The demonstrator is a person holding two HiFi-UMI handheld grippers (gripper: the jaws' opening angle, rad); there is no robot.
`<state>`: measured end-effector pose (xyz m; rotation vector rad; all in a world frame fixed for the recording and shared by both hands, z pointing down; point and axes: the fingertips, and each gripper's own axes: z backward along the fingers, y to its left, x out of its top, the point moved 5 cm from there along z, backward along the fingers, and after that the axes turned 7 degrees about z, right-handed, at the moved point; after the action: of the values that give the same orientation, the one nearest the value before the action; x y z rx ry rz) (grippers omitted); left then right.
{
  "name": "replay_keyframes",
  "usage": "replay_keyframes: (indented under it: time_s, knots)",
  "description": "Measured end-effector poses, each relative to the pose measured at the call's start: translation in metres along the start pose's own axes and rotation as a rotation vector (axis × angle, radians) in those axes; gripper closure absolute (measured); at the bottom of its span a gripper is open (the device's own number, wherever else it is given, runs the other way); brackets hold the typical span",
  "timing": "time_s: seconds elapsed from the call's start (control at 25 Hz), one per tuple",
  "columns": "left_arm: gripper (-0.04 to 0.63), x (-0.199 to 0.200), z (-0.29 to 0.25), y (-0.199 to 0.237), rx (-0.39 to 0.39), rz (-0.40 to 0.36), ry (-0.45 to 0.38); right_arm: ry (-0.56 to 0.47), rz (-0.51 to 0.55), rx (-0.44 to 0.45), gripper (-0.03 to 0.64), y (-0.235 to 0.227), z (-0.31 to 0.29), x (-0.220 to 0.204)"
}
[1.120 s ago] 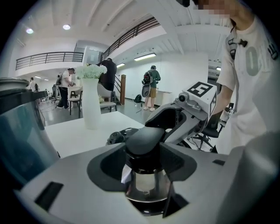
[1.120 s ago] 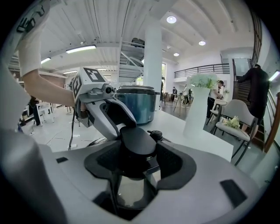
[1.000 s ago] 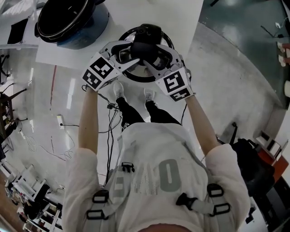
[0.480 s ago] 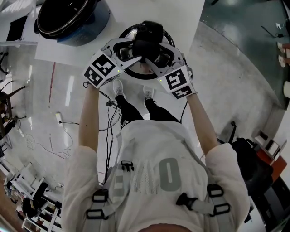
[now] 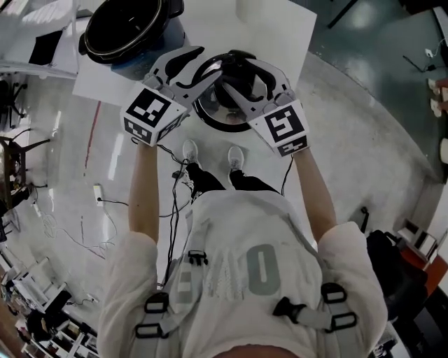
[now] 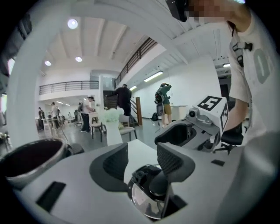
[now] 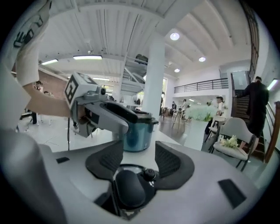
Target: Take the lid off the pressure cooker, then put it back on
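The round steel lid (image 5: 225, 110) with its black handle hangs above the white table's (image 5: 287, 31) near edge. My left gripper (image 5: 206, 63) comes in from the left and my right gripper (image 5: 234, 75) from the right. Both are shut on the black handle (image 6: 157, 186), which sits low between the pads in each gripper view (image 7: 129, 188). The mirror-bright lid rim (image 6: 142, 202) shows under the left jaws. The open cooker pot (image 5: 129, 28), blue outside and black inside, stands at the table's back left, apart from the lid (image 7: 138, 131).
A white cylinder (image 5: 255, 7) stands at the table's far edge. Cables and a power strip (image 5: 98, 192) lie on the floor to the left of the person's feet (image 5: 210, 152). A black bag (image 5: 395, 262) sits at the right. People and chairs (image 7: 236, 135) are in the hall behind.
Both grippers have risen with the lid between them, so it is off the table and looks larger. The cooker pot sits closer to the grippers in the head view.
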<state>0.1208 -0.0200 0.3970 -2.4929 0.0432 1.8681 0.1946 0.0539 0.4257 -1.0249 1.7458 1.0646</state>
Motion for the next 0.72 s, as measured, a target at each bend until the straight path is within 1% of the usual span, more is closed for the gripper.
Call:
replay_keyframes:
  time_s: [0.04,0.08,0.12,0.2,0.28,0.36,0.4,0.48,0.6,0.72]
  knots:
    - [0.402,0.012,0.008,-0.003,0.057,-0.008,-0.043,-0.033,-0.01,-0.029,0.394,-0.003,0.005,0.013]
    - [0.44,0.021,0.018,-0.007,0.123,-0.02,-0.087,-0.063,-0.018,-0.064,0.437,-0.004,0.011,0.024]
    - [0.476,0.029,0.028,-0.013,0.192,-0.036,-0.13,-0.089,-0.026,-0.104,0.496,-0.006,0.019,0.033]
    - [0.527,0.042,0.049,-0.025,0.33,-0.058,-0.208,-0.141,-0.044,-0.181,0.556,-0.007,0.034,0.048]
    - [0.562,0.047,0.069,-0.035,0.464,-0.037,-0.258,-0.179,-0.052,-0.239,0.598,-0.005,0.051,0.056]
    - [0.577,0.044,0.085,-0.043,0.565,0.004,-0.282,-0.195,-0.04,-0.27,0.609,-0.001,0.065,0.056]
    - [0.577,0.042,0.09,-0.046,0.594,0.012,-0.286,-0.197,-0.028,-0.276,0.609,0.0,0.07,0.055]
    - [0.577,0.038,0.096,-0.048,0.625,0.008,-0.287,-0.192,-0.005,-0.277,0.611,0.002,0.077,0.051]
    - [0.578,0.036,0.102,-0.048,0.643,0.022,-0.31,-0.181,-0.001,-0.27,0.611,0.003,0.084,0.046]
    - [0.578,0.041,0.103,-0.05,0.65,0.019,-0.337,-0.185,-0.004,-0.264,0.611,0.004,0.085,0.046]
